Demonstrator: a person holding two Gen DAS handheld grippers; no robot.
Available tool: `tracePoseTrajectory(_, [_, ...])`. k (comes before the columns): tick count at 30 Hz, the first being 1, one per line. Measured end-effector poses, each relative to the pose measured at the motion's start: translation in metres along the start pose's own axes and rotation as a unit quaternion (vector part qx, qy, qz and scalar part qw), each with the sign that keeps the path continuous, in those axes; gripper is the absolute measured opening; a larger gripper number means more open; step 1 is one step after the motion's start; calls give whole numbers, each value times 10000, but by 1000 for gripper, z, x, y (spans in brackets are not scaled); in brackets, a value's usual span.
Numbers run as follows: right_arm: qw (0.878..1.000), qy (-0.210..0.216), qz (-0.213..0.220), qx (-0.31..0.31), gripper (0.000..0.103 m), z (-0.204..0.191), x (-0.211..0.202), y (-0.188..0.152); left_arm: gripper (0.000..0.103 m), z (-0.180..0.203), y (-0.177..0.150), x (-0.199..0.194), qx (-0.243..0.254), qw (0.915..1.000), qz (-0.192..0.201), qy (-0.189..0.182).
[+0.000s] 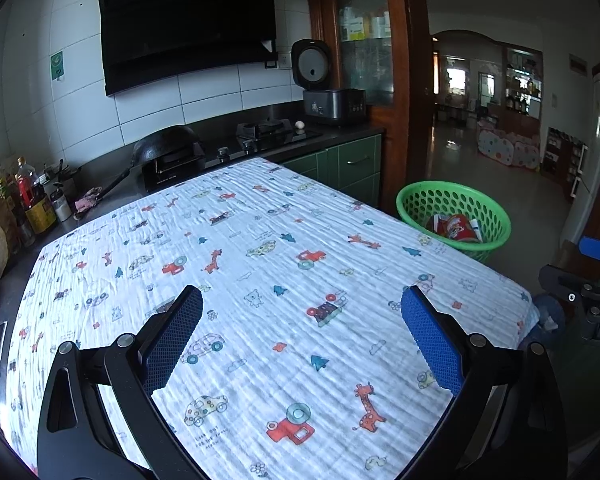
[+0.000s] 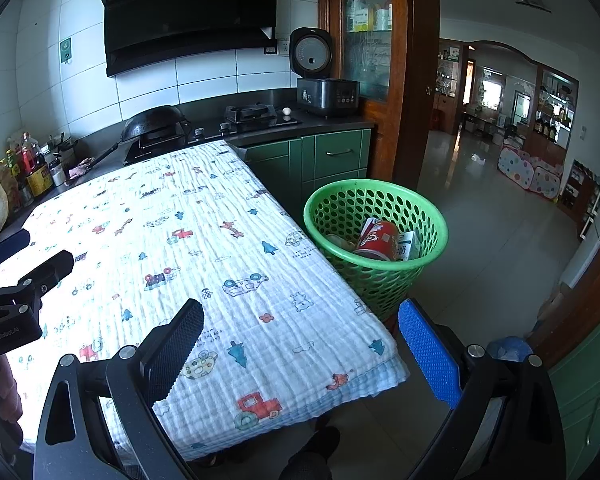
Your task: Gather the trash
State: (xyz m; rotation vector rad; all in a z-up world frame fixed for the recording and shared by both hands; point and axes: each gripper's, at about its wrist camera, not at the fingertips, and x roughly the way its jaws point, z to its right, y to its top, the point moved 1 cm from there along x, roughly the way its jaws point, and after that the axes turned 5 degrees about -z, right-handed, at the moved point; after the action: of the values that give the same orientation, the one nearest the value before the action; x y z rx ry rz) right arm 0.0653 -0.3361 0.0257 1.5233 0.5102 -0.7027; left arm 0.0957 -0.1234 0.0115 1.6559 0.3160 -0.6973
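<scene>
The trash (image 2: 380,240) is lying in the basket (image 2: 432,216) ahead-right of the right gripper (image 2: 300,356), nearer than the left gripper (image 1: 300,336); both are gaping wide, holding nothing.

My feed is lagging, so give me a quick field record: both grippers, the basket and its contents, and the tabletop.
left gripper: jaws wide open, holding nothing, over the cloth
right gripper: jaws wide open, holding nothing, over the table's near corner
green basket: upright on the floor beside the table
basket contents: red cup, white carton, other pieces unclear
patterned cloth: covers the table, no trash visible on it
task status: appears collected
</scene>
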Motion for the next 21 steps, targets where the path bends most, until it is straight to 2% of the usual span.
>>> tracePoseTrajectory(21, [10000,-9,-3,9,95,0,2,-1,98,-1,-2,0,-1,10000,6,50])
